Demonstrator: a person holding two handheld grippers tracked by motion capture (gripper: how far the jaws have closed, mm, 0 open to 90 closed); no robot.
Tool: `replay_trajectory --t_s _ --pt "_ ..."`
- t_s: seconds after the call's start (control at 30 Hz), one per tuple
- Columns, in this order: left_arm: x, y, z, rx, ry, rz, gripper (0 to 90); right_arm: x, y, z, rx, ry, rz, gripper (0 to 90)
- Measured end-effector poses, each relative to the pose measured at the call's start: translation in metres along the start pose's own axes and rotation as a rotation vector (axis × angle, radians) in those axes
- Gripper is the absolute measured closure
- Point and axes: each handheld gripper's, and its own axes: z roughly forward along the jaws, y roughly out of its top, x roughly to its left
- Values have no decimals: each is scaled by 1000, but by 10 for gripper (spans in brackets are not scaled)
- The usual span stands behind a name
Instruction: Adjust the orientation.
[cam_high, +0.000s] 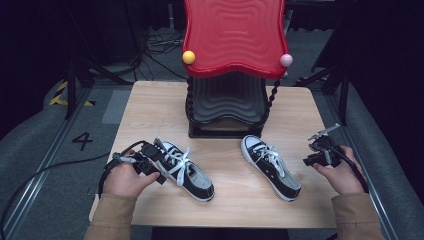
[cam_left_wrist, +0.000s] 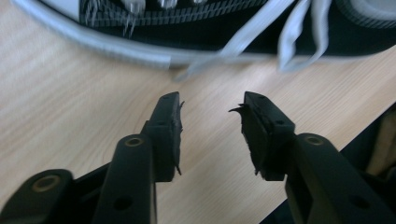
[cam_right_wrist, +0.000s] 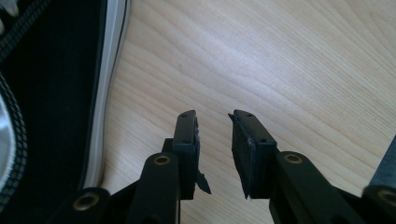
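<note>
Two black sneakers with white laces and white soles lie on the wooden table (cam_high: 150, 107). The left sneaker (cam_high: 186, 170) points toward the near right; the right sneaker (cam_high: 272, 167) lies likewise. My left gripper (cam_high: 156, 167) sits against the left sneaker's outer side. In the left gripper view it (cam_left_wrist: 210, 100) is open with bare wood between the jaws, and the sneaker's sole and loose laces (cam_left_wrist: 243, 39) lie just beyond. My right gripper (cam_high: 309, 160) hovers to the right of the right sneaker. It (cam_right_wrist: 212, 116) is open by a narrow gap, holding nothing, with the sneaker's side (cam_right_wrist: 56, 84) at its left.
A glossy red wavy panel (cam_high: 235, 32) with a yellow ball (cam_high: 188, 57) and a pink ball (cam_high: 285, 60) stands on a black stepped base (cam_high: 227, 102) at the table's back centre. Bare wood lies between the sneakers and along the front edge. Cables trail on the floor at left.
</note>
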Motion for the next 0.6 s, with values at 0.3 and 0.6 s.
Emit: replay_trajectory --t_s 0.3,0.6 --pt "-11 10 -10 -37 38 66 598 -5 -5 0 -39 60 59 740" --pt "-30 25 -15 -63 -38 87 583 -4 -13 -1 -62 90 80 683"
